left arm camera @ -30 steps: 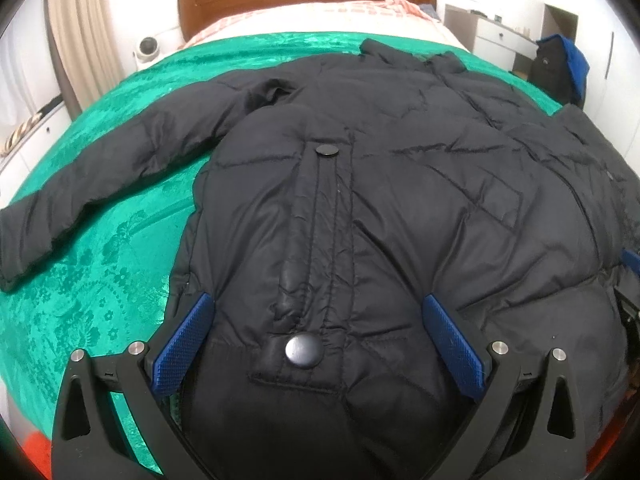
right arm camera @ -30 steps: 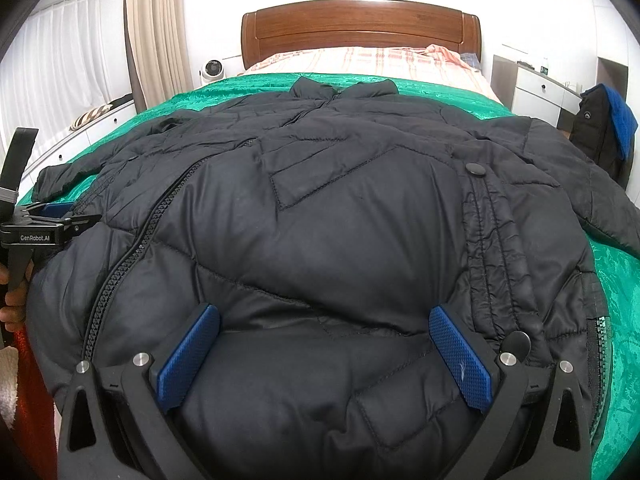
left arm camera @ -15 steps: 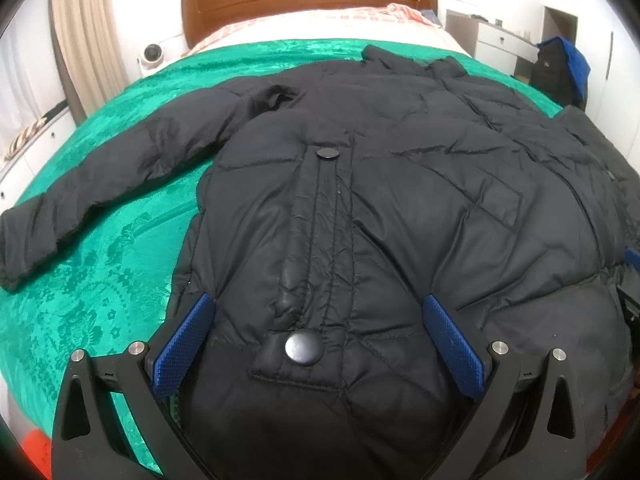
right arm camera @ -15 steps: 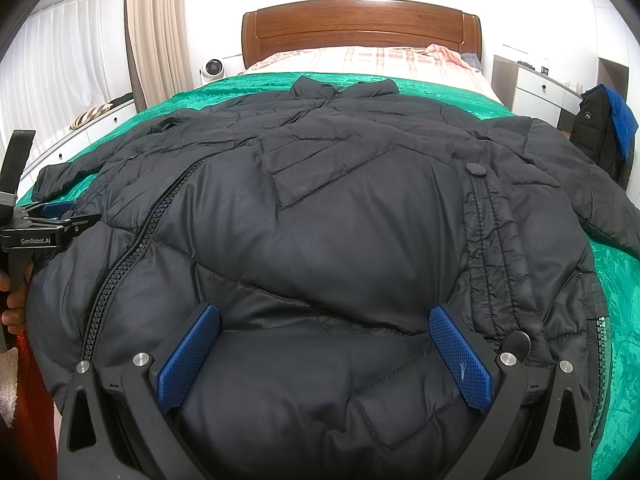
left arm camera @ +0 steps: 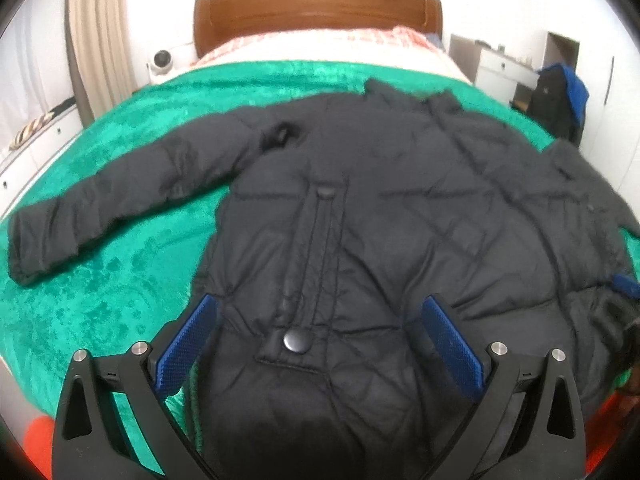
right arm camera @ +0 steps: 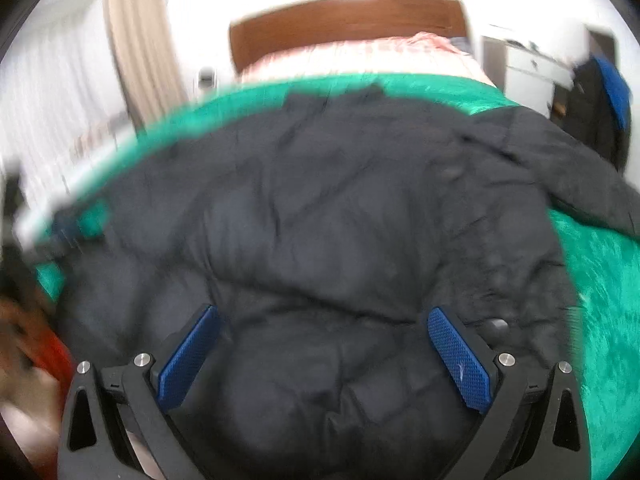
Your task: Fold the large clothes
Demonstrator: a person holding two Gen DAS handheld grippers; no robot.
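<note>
A large black padded jacket [left arm camera: 380,208] lies spread on a green bedspread [left arm camera: 100,288], collar toward the headboard, one sleeve [left arm camera: 120,188] stretched out to the left. My left gripper [left arm camera: 320,336] is open over the jacket's lower hem, its blue pads either side of a pocket flap with a round snap button [left arm camera: 296,342]. My right gripper [right arm camera: 324,344] is open over the hem on the jacket [right arm camera: 320,220] farther right; this view is blurred. The jacket's other sleeve [right arm camera: 560,168] runs off to the right.
A wooden headboard [left arm camera: 316,12] and pink checked bedding lie at the far end. A white dresser [left arm camera: 504,72] and a dark bag with blue [left arm camera: 560,96] stand at the right. A curtain [left arm camera: 96,40] and a white unit are at the left. Something red-orange [left arm camera: 36,432] shows below the bed's near edge.
Both grippers have pulled back and risen from the jacket, so more of the bed and the left sleeve shows. The right view is now blurred by motion. Both stay open.
</note>
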